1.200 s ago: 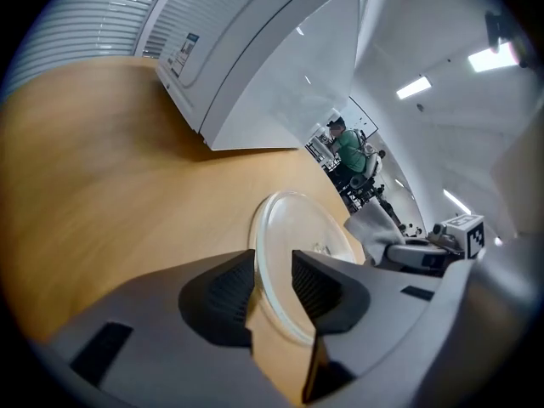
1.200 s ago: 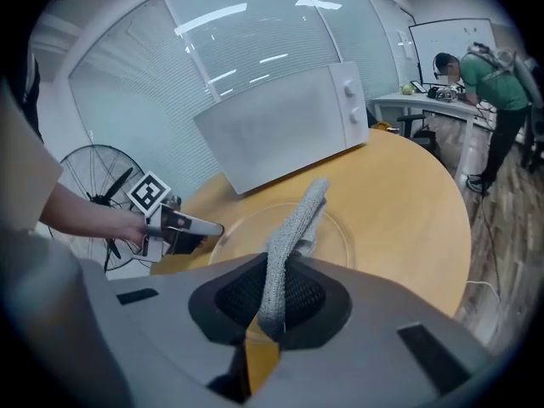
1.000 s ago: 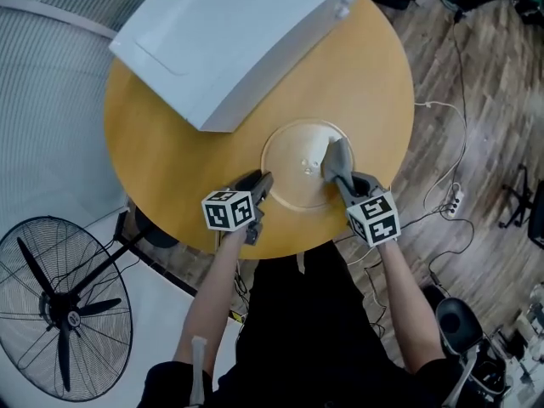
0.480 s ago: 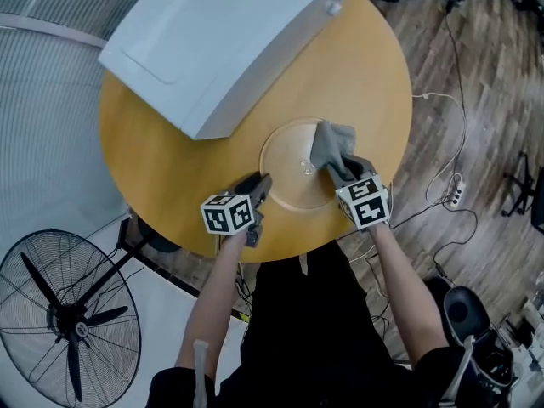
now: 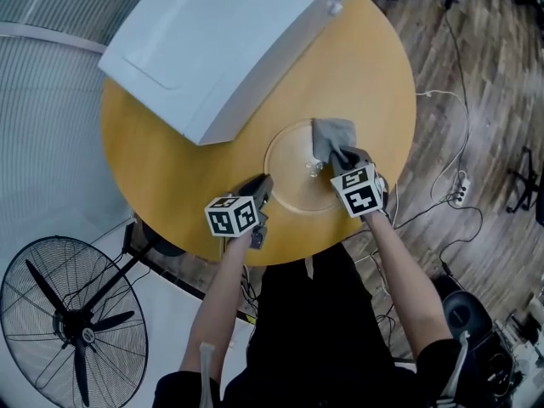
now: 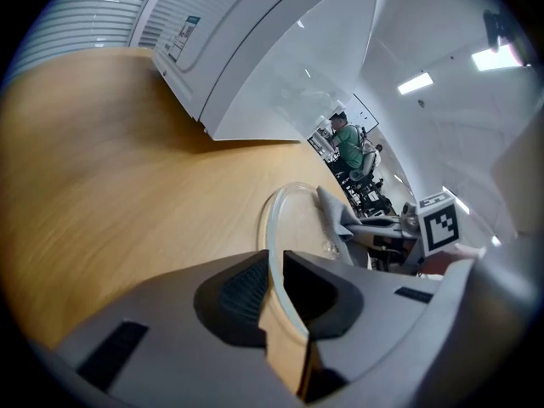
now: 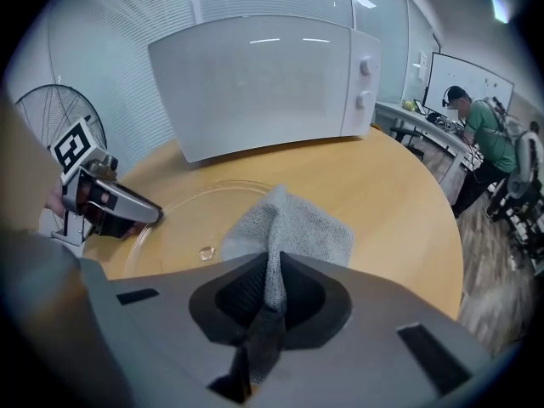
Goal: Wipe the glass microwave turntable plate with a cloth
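While right gripper [image 5: 344, 156] pinches cloth [image 5: 331, 133] — cloth drapes on glass plate [image 5: 287, 167].

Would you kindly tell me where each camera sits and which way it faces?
Head view: on the person's head, steeply down at table, microwave, both forearms.
Left gripper view: on the left gripper, along jaws closing on the rim of the glass turntable plate.
Right gripper view: on the right gripper, along jaws shut on the cloth, towards the microwave.
All share the plate.

Grey cloth [image 5: 332, 133] on clear glass plate [image 5: 289, 175]
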{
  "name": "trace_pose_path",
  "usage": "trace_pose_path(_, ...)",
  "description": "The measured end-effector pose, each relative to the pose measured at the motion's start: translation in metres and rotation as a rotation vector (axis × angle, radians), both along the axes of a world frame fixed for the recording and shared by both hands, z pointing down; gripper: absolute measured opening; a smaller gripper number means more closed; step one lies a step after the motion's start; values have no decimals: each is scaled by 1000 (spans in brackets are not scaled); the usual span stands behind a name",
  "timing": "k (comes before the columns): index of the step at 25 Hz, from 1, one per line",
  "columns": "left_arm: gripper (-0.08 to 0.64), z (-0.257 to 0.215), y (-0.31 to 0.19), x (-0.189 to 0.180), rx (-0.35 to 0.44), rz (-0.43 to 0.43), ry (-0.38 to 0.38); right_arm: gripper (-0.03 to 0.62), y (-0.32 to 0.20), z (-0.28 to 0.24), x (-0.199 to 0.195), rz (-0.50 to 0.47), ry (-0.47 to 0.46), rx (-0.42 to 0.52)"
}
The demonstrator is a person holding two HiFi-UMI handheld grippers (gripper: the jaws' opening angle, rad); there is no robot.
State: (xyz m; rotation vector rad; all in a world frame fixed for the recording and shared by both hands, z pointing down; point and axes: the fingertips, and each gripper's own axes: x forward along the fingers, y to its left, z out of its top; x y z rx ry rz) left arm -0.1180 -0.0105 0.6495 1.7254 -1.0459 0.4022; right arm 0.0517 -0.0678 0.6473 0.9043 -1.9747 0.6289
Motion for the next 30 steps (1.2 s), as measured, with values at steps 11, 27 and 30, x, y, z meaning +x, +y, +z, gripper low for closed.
trace_pose_path(11, 44, 1, 0, 0, 16, 14, -11, 23, -38, 5, -43, -54, 1, 52)
trace_pose_path(27, 40, 1, 1, -1, 14, -6, -23, 20, 10, 3, -132, -276, -95, -33)
trace_pose_path(30, 40, 2, 2, -2, 12, -9, -34, 21, 30, 4, -142, -301, -105, -58)
